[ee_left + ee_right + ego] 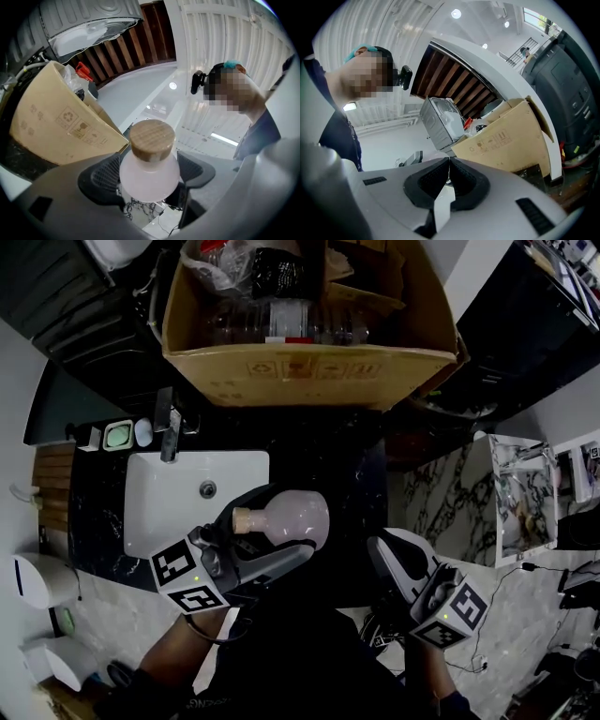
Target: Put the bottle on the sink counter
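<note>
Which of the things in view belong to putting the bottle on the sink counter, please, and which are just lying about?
Job in hand: bottle, gripped by the left claw; sink counter.
Lying about: cardboard box; faucet; right claw, shut and empty.

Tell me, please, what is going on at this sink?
A person holds a pale bottle with a wooden cap in the left tongs by the front edge of the white sink. It is not yet set on the dark counter. The right tongs are shut and empty, off to the right. A cardboard box sits behind the sink.
</note>
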The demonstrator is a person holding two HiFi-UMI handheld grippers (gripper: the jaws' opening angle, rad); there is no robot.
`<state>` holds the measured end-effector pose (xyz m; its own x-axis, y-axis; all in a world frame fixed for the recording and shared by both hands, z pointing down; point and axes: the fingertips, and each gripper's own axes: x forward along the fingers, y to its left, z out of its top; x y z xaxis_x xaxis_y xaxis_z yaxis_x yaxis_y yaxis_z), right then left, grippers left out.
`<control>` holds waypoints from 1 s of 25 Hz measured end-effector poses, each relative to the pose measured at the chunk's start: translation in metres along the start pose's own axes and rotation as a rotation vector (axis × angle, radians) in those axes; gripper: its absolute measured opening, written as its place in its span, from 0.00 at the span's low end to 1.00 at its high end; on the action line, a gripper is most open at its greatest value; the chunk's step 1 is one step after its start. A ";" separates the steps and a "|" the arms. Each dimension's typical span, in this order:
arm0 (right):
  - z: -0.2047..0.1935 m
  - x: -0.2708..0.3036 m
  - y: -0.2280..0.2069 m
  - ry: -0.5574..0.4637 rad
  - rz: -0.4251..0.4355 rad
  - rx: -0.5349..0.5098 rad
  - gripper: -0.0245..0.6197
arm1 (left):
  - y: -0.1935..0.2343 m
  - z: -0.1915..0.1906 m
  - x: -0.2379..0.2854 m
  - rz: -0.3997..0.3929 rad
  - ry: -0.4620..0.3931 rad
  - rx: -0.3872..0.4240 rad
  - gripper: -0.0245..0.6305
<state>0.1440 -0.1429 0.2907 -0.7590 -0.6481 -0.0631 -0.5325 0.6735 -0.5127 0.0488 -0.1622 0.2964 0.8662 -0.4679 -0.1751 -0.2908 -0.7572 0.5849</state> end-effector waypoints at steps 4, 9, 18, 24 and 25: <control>-0.001 0.006 -0.019 0.030 -0.009 0.038 0.08 | 0.021 -0.003 0.017 0.014 0.025 0.011 0.62; -0.004 0.011 -0.038 0.046 -0.020 0.055 0.08 | 0.049 -0.012 0.035 0.027 0.088 0.042 0.62; -0.017 0.010 -0.066 0.047 -0.059 0.016 0.08 | 0.113 -0.032 0.074 0.039 0.191 0.087 0.62; -0.022 0.019 -0.074 0.056 -0.097 0.104 0.08 | 0.168 -0.053 0.097 0.083 0.273 0.104 0.62; -0.023 0.019 -0.077 0.056 -0.101 0.109 0.08 | 0.177 -0.058 0.101 0.090 0.290 0.106 0.62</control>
<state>0.1616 -0.1985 0.3489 -0.7250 -0.6876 0.0396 -0.5655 0.5614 -0.6042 0.1087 -0.3169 0.4282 0.9104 -0.3974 0.1153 -0.3990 -0.7690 0.4995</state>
